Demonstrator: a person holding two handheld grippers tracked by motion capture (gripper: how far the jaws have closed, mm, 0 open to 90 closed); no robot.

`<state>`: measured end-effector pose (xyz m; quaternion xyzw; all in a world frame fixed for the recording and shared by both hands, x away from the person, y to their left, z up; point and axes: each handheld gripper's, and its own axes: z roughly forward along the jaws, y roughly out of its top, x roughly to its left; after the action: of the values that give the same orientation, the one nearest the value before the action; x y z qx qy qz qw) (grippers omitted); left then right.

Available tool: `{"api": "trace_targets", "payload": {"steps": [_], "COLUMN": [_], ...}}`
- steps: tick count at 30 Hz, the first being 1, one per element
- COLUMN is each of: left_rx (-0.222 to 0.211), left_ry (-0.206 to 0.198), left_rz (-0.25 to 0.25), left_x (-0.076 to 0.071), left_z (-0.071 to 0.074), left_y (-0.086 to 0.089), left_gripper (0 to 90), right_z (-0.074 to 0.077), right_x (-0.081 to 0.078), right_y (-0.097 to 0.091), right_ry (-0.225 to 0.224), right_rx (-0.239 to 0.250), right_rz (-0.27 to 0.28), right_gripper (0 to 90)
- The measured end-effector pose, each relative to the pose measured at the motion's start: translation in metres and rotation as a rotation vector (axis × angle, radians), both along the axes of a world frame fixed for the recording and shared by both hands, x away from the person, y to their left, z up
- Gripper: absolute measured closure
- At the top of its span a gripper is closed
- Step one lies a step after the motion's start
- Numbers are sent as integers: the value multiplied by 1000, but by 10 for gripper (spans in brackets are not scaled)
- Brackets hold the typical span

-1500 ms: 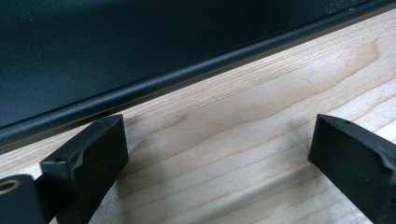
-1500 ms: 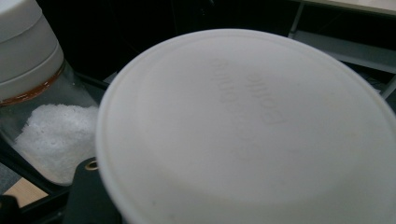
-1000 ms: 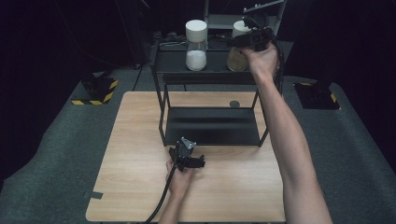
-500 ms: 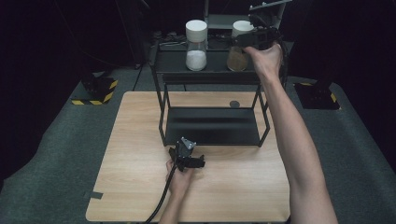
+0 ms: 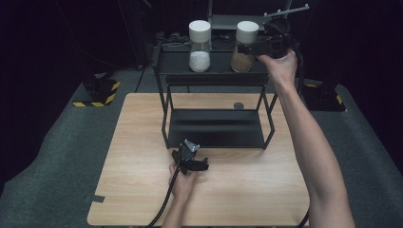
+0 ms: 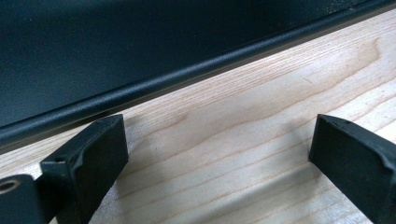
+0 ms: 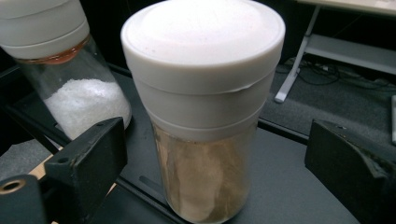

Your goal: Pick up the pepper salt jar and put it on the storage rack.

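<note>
the brown-powder jar (image 5: 245, 46) is a clear glass cylinder with a wide white lid, holding tan-brown powder that fills the glass below the lid. it stands upright on the top level of the black shelf rack (image 5: 214, 76), toward its right end. a second jar of the same make, the white-grain jar (image 5: 199, 45), stands upright to its left on the same level, near but apart, about half full of white crystals. in the right gripper view the brown-powder jar (image 7: 205, 116) stands untouched and the white-grain jar (image 7: 65, 70) sits farther off at the left.
</note>
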<state>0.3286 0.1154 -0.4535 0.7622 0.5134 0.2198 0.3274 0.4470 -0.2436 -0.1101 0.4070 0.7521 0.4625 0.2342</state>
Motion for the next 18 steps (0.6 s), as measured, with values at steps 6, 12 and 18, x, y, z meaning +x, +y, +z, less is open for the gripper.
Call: {"api": "trace_targets", "payload": {"steps": [6, 12, 18], "left_rx": [-3, -2, -2], "left_ry": [1, 2, 0], "left_rz": [2, 1, 3], "left_x": [0, 0, 0], "left_z": [0, 0, 0], "left_y": [0, 0, 0], "left_gripper": [44, 44, 44], "right_z": [-2, -5, -10], "right_x": [-4, -12, -15], "right_y": [-9, -19, -28], "right_ry": [2, -16, -12], "right_rx": [2, 15, 24], "right_rz": [17, 32, 42], "right_gripper": [64, 65, 60]}}
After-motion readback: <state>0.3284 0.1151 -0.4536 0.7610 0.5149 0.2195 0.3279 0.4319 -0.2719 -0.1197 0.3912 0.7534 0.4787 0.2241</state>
